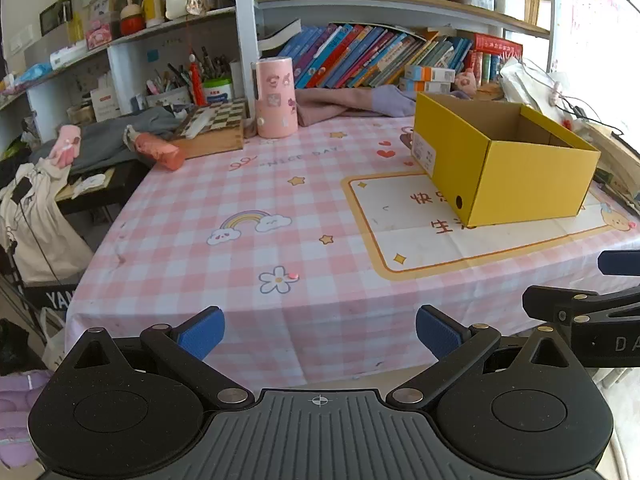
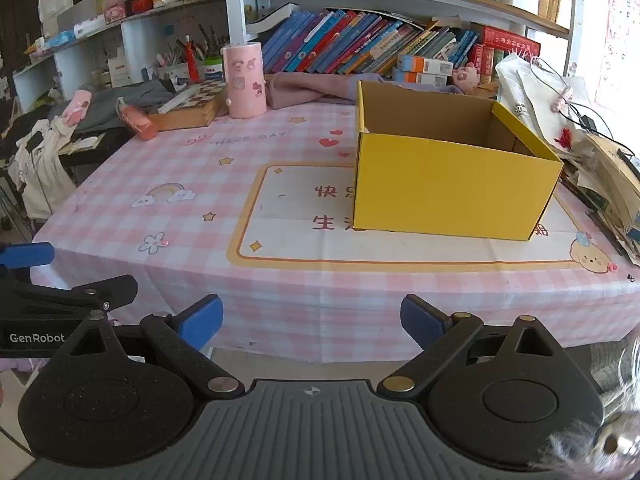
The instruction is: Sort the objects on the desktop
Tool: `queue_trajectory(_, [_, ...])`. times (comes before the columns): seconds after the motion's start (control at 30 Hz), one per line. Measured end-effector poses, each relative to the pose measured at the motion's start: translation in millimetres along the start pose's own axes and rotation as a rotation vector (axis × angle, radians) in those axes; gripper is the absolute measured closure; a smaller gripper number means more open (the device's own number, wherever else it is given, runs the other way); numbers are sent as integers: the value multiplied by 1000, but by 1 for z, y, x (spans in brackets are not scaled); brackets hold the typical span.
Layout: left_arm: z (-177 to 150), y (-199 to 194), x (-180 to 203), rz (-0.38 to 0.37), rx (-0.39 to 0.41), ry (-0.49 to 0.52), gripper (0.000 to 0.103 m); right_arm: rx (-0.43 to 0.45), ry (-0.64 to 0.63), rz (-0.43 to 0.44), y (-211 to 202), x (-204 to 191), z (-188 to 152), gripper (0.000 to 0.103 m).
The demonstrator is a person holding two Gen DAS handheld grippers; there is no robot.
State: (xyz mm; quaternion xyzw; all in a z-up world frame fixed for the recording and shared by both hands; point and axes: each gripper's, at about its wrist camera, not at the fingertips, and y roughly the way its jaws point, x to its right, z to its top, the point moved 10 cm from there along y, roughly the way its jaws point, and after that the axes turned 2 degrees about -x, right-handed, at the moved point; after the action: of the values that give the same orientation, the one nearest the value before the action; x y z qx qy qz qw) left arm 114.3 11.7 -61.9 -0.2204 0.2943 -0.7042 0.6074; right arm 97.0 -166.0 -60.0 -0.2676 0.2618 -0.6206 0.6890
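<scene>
An open-topped yellow cardboard box (image 1: 500, 164) (image 2: 452, 188) stands on the right half of the pink checked tablecloth (image 1: 248, 200) (image 2: 120, 216); its inside looks empty as far as I can see. A tiny pink bit (image 1: 294, 276) (image 2: 164, 243) lies on a printed flower near the front edge. My left gripper (image 1: 320, 334) hovers off the table's near edge, open and empty. To its right, my right gripper (image 2: 312, 320) is likewise open and empty, facing the box.
At the back stand a pink cylinder container (image 1: 276, 98) (image 2: 244, 82), a wooden chessboard box (image 1: 212, 128), a folded pink umbrella (image 1: 158, 150) and crumpled cloth (image 1: 352, 102). Shelves of books (image 2: 360, 44) rise behind. Bags and papers (image 2: 600, 168) crowd the right edge.
</scene>
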Motion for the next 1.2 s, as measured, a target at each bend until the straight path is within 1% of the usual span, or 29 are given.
queue_trajectory(0.37, [3, 0, 0, -3, 14, 1, 0, 2, -13, -2, 2, -1, 3, 7])
queue_trajectory(0.77, [3, 2, 3, -5, 9, 3, 0, -4, -6, 0, 3, 3, 3, 7])
queue_trajectory(1.2, [4, 4, 8, -33, 9, 3, 0, -14, 0, 1, 7, 4, 0, 7])
